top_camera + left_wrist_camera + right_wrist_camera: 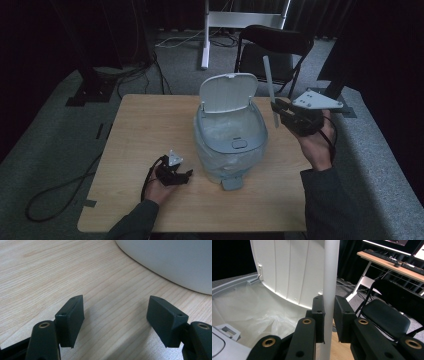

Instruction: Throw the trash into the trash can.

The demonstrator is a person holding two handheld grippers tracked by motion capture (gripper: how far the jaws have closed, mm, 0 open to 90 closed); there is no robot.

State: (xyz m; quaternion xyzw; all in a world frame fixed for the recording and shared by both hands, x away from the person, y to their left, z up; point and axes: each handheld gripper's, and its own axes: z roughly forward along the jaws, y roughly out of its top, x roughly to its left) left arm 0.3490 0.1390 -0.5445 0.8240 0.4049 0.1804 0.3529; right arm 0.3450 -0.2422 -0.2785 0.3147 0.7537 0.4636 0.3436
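A grey pedal bin (229, 150) with its white lid (228, 91) raised stands mid-table, lined with a clear bag (259, 312). My right gripper (278, 110) is at the bin's right rim, shut on a long white stick (270, 85) that stands nearly upright; in the right gripper view the stick (330, 277) runs up between the two pads, in front of the lid (289, 267). My left gripper (187, 175) rests low on the table, left of the bin's front, and its jaws (116, 320) stand wide open with only bare wood between them.
The bin's pedal (232, 183) juts toward the table's front edge. A black folding chair (272, 47) stands behind the table (140, 130). Cables lie on the floor at the left. The bin's white wall (170, 260) curves ahead of the left gripper.
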